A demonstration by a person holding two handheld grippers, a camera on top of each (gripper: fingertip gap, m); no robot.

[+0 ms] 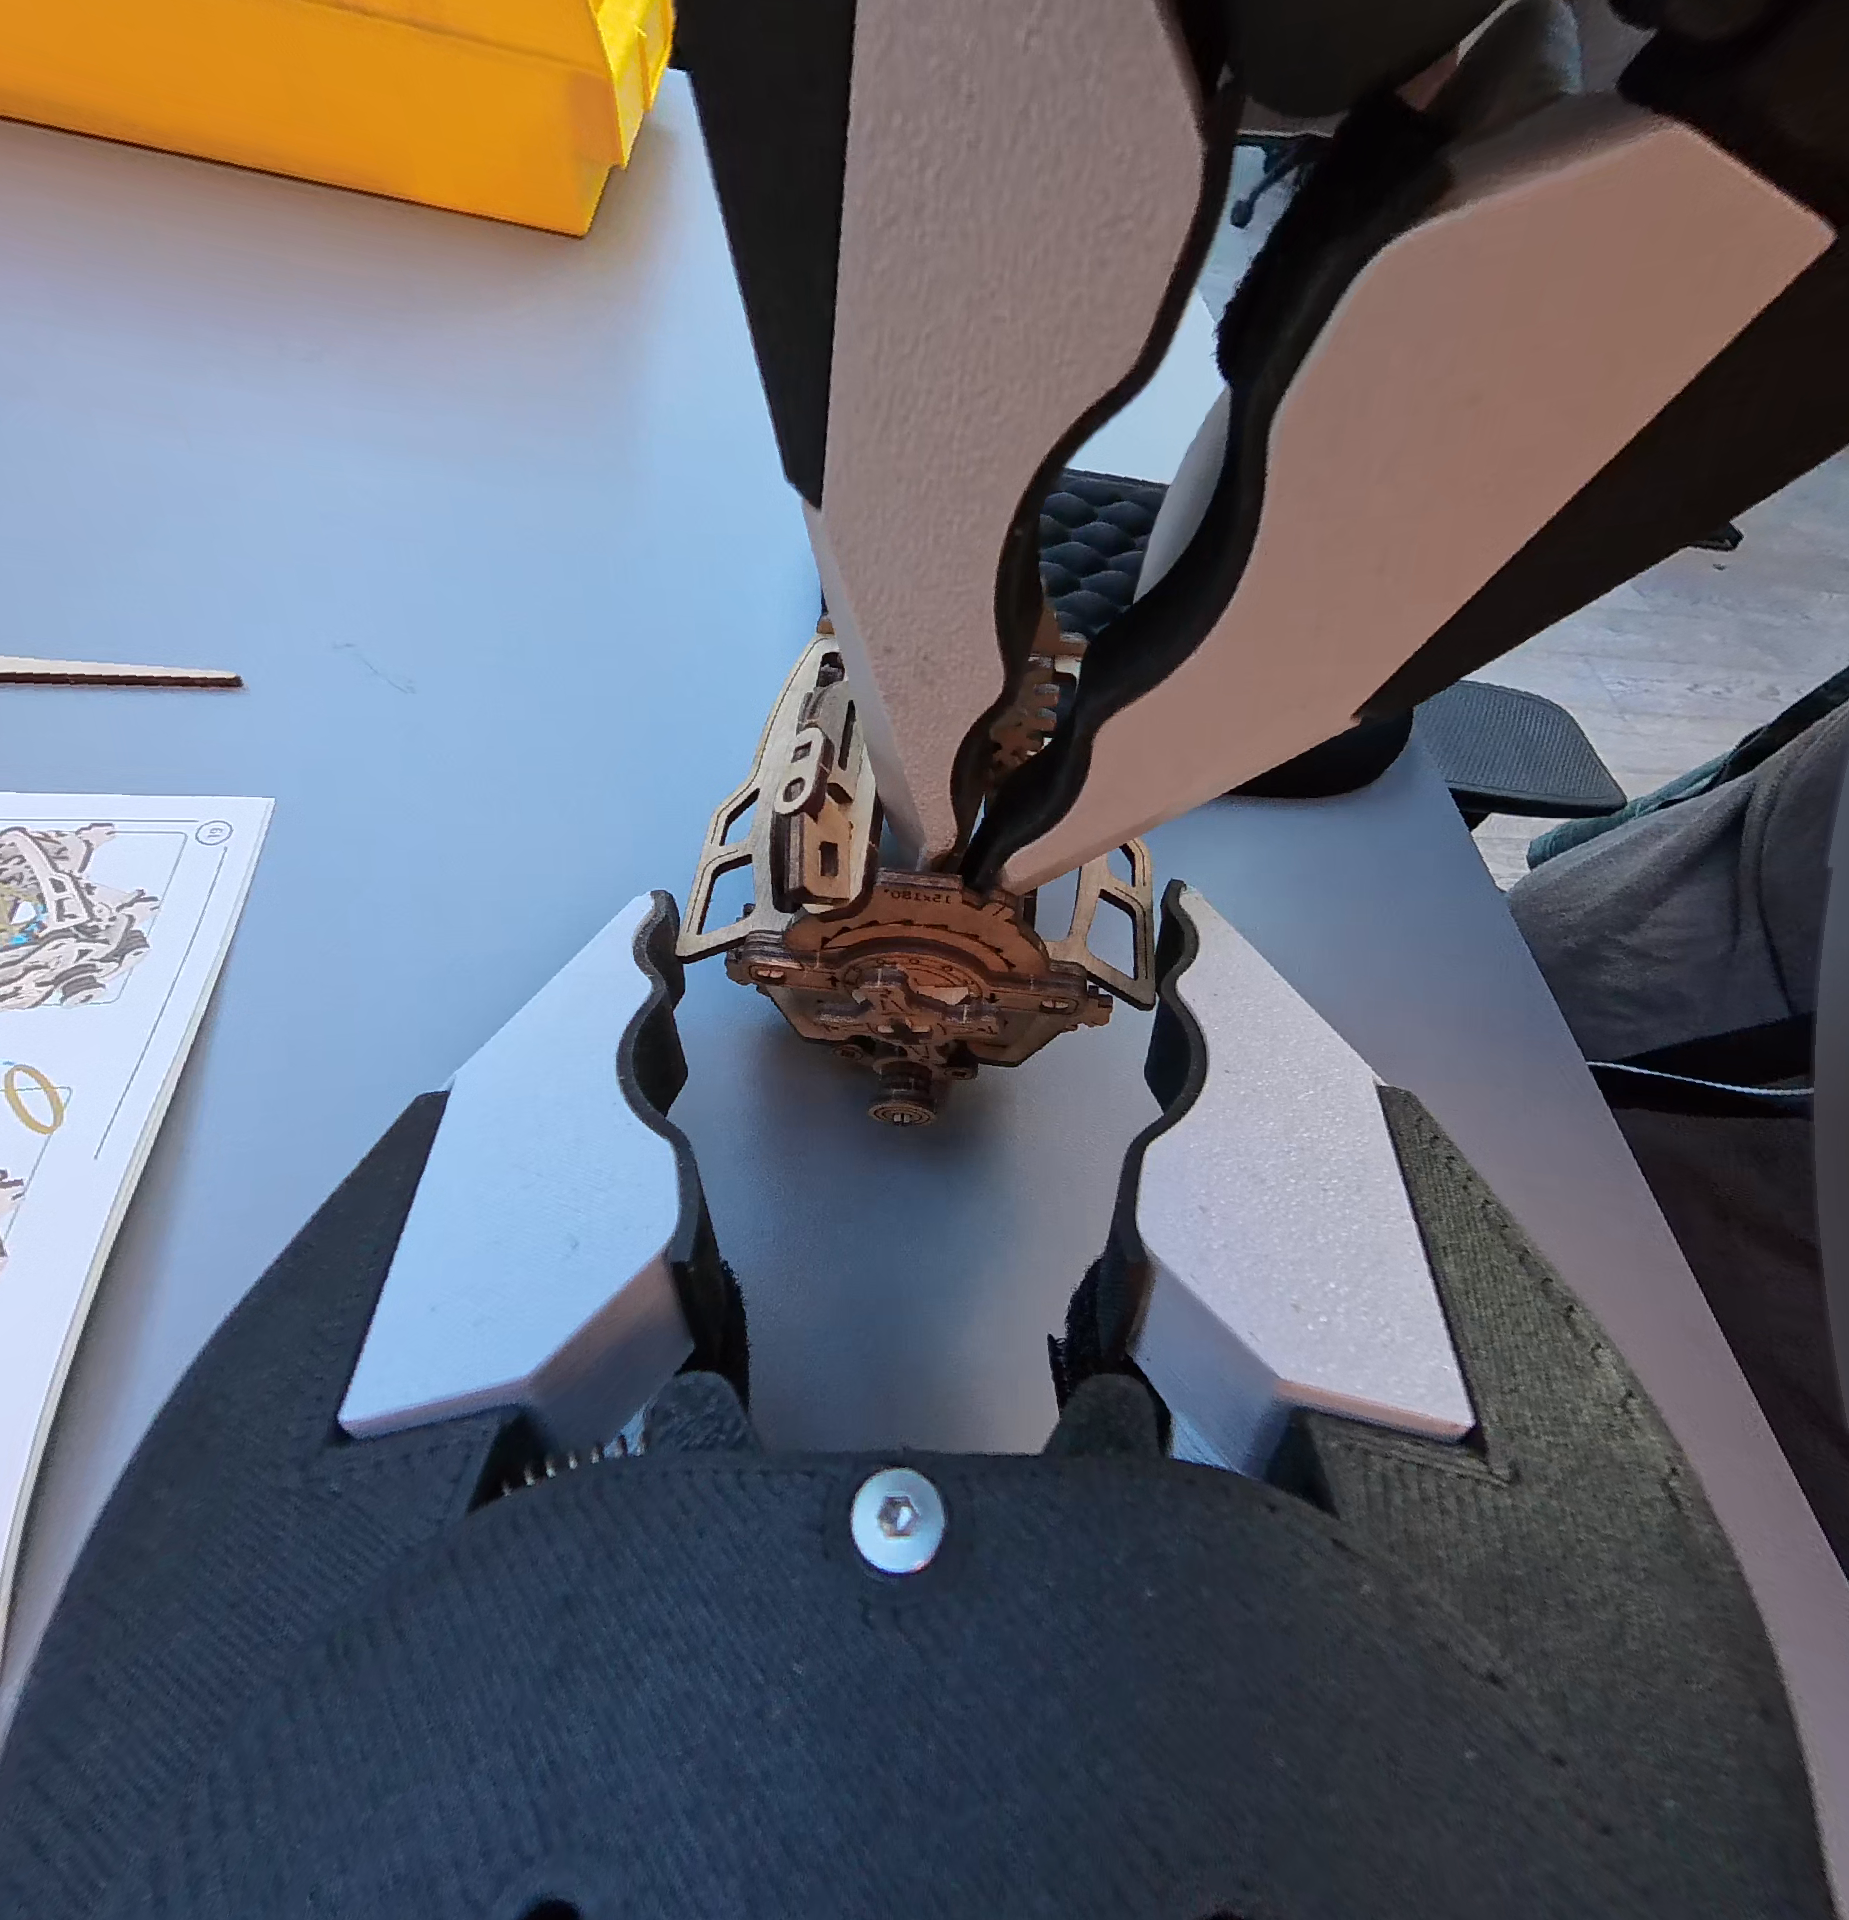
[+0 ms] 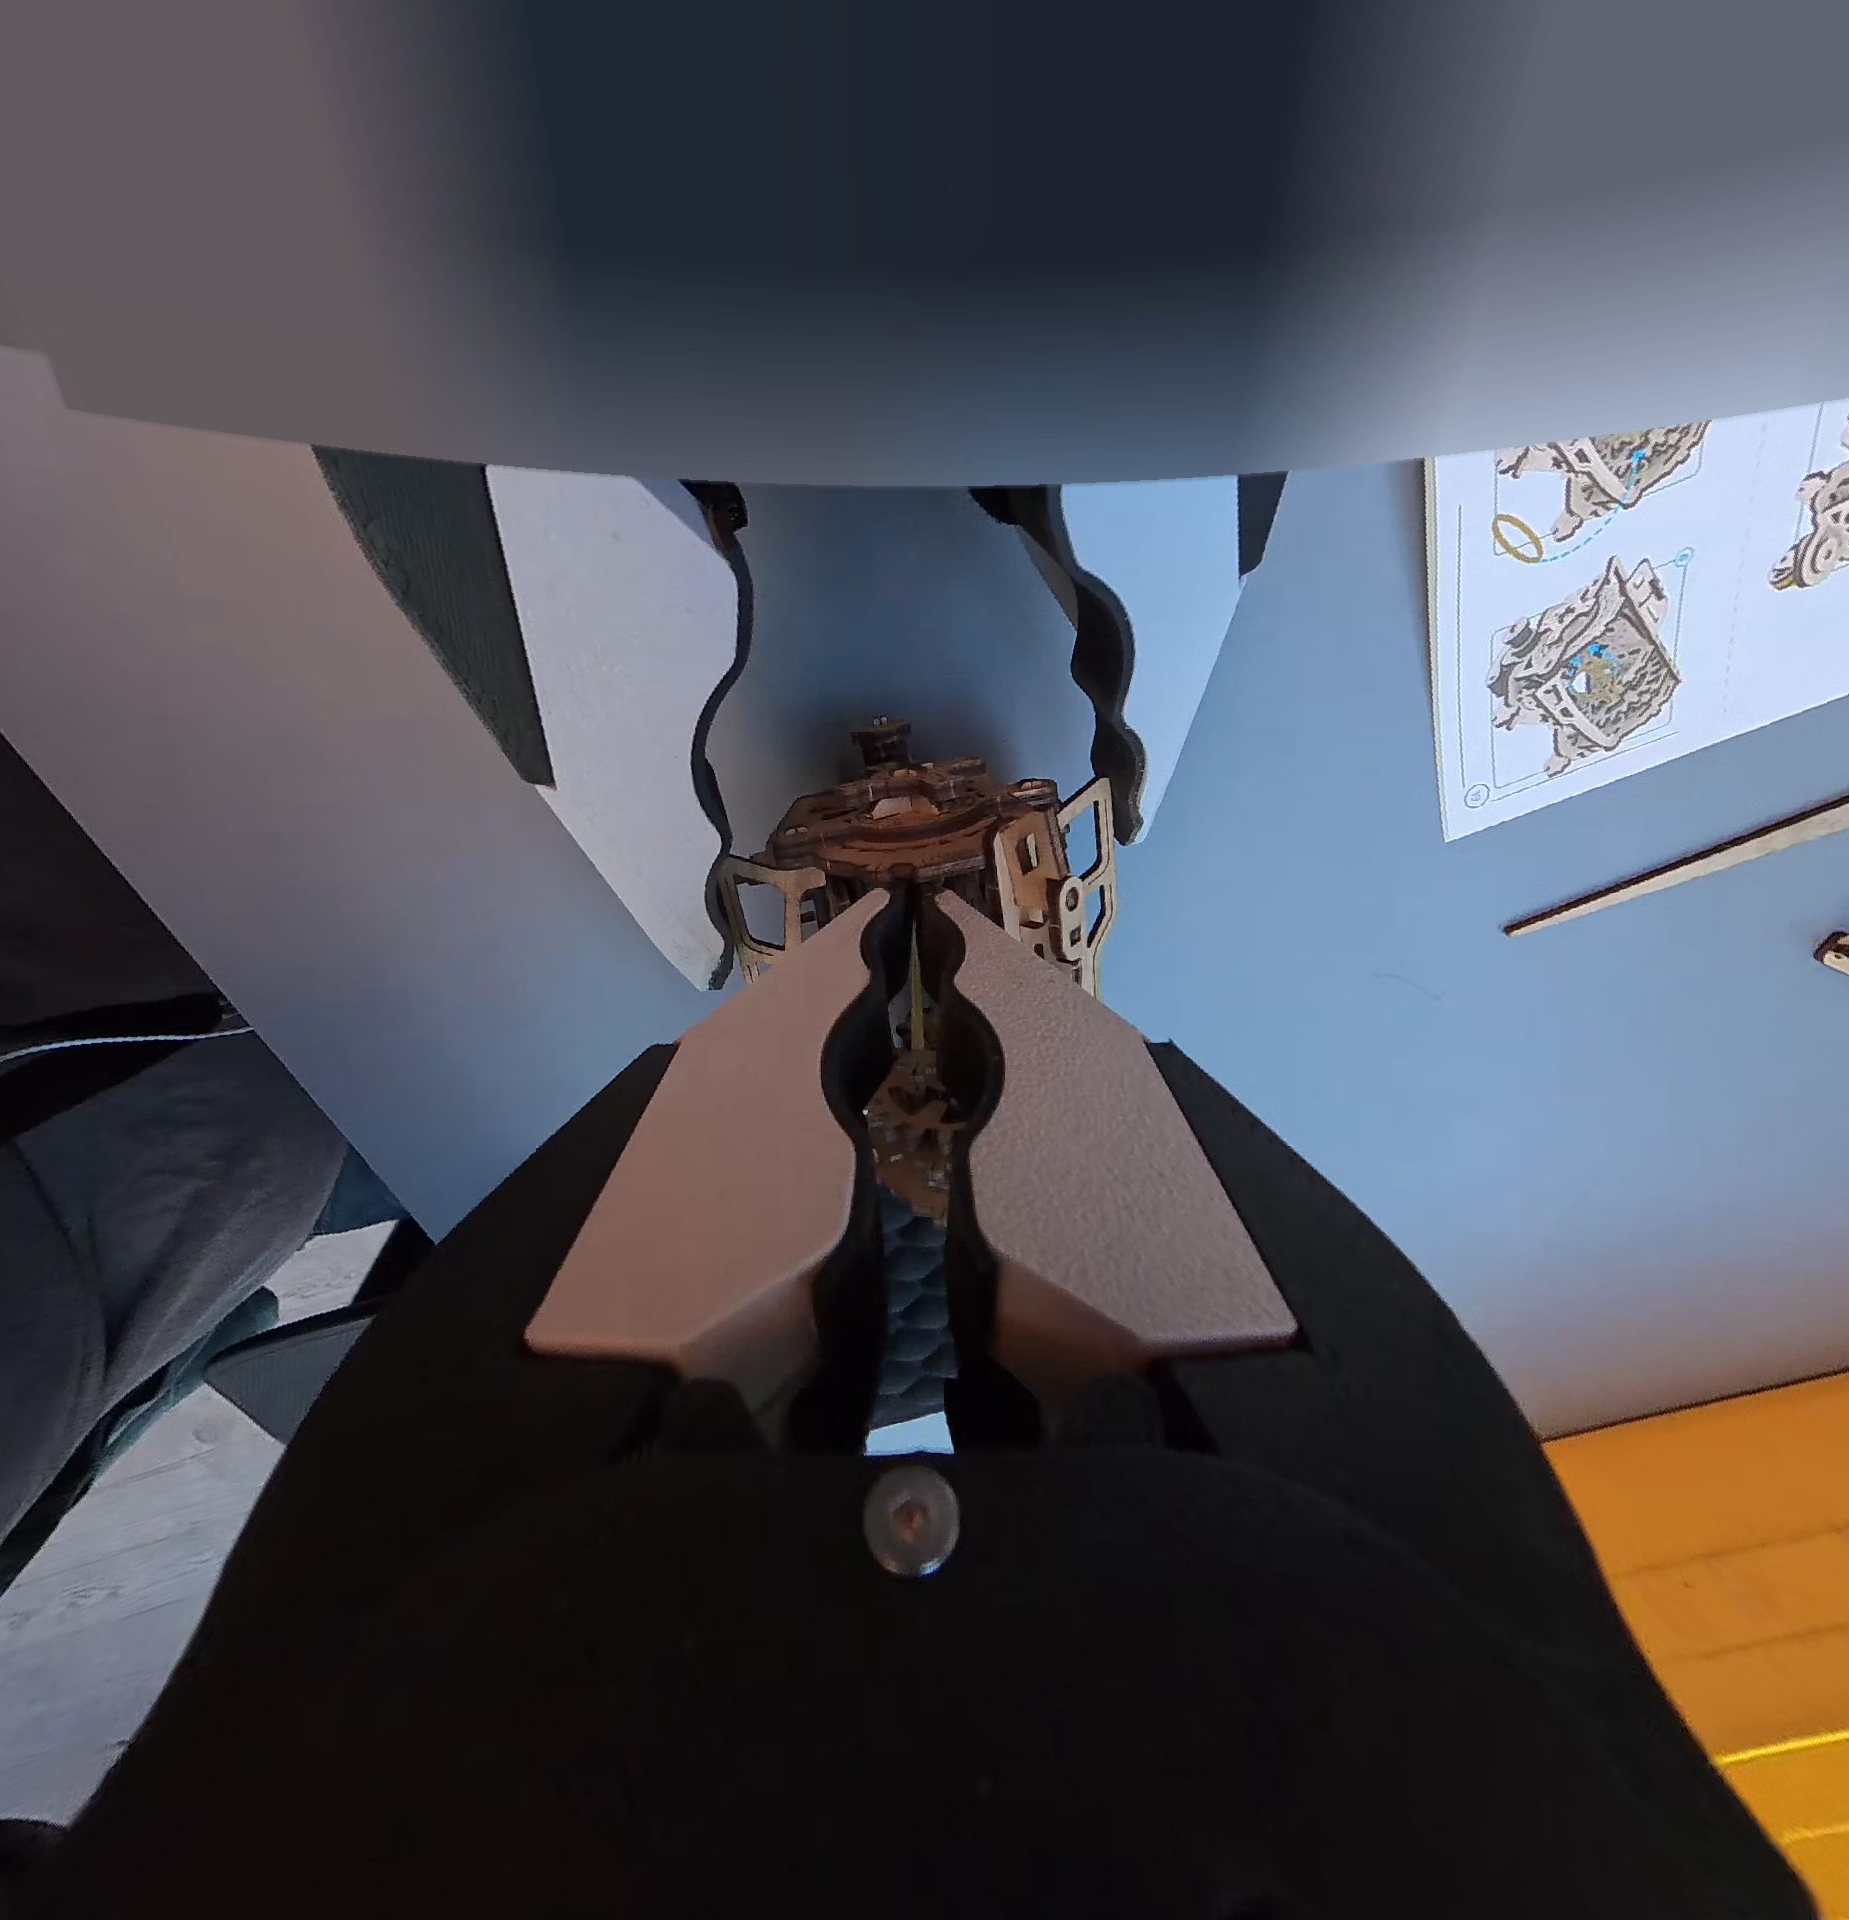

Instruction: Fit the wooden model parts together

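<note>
Far left on the table point(image 1: 400, 436) sits a yellow bin point(image 1: 307, 94), pushed back out of the working space. Nearer, the instruction sheet point(image 1: 78, 1039) lies flat and face up, presumably so the person can glance at the pictures while both hands are busy. A thin wooden strip point(image 1: 99, 677) waits just beyond it, a spare piece not yet called for, I would guess.

In the middle, near the table's right edge, stands the wooden model point(image 1: 904, 997), a small brown cage of gears and fretwork. The left gripper point(image 1: 915, 935) has its fingers spread wide, one on each side of the model, close to its side frames (whether they actually touch the wood I cannot tell). That looks like a bracing stance, ready to keep the model from sliding.

The right gripper point(image 2: 915, 904) comes down from above, its fingers drawn nearly together with the tips at the model's top edge. A thin pale sliver point(image 2: 915, 987) shows in the narrow gap, but I cannot tell whether the fingers pinch it or a part of the model itself. My guess is a small piece is being seated.
</note>
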